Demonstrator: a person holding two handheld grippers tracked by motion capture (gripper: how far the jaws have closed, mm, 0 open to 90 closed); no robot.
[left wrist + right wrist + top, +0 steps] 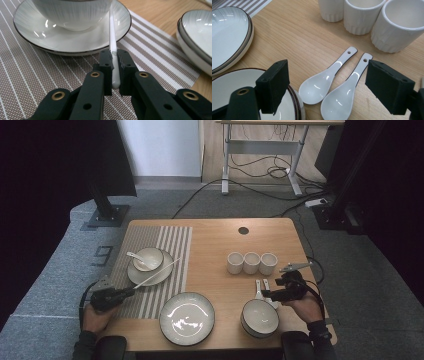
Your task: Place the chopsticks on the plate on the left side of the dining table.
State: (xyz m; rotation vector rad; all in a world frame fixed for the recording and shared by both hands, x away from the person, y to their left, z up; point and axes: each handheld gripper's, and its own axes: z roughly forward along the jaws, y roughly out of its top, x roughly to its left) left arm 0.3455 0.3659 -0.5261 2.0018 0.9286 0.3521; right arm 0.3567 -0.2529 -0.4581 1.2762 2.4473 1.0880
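Chopstick [113, 47], white: we see it clamped between the jaws of the left gripper [115, 65], its far end resting on the saucer [37, 37] under a bowl [72, 11], on the striped mat [32, 72]. Right gripper [327, 87]: jaws wide apart above two spoons [329, 82], near three cups [362, 15].

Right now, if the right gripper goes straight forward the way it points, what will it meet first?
Probably the two white spoons: they lie side by side on the table between the open jaws of the right gripper. The white cups stand farther on. Depth is uncertain.
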